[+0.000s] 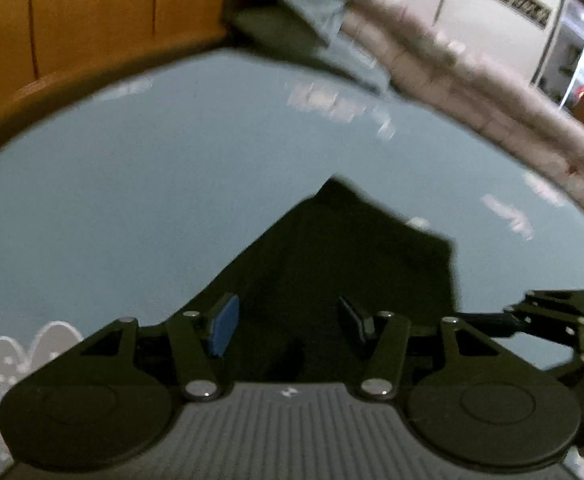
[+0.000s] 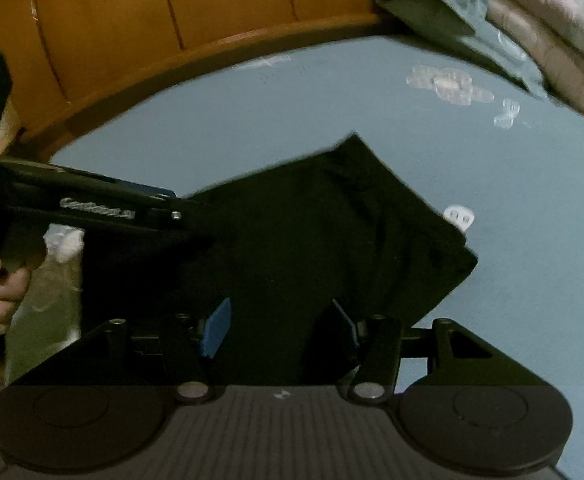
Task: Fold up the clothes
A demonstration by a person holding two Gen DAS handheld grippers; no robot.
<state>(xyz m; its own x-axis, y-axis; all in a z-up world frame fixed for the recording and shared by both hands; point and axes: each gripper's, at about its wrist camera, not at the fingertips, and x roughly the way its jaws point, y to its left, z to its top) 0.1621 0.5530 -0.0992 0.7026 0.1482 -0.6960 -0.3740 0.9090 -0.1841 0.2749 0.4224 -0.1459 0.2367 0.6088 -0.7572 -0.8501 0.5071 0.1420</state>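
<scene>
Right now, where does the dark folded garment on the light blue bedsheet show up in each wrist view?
Left wrist: dark folded garment sits centre-bottom, peaking above the fingers.
Right wrist: the garment fills the centre, spreading left to right.
Shared landmark: orange wooden headboard at upper left in both.

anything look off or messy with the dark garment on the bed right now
Nothing looks damaged. The dark garment lies folded but askew on the blue sheet, edges at an angle to the wooden bed frame, one corner pointing toward it.
</scene>
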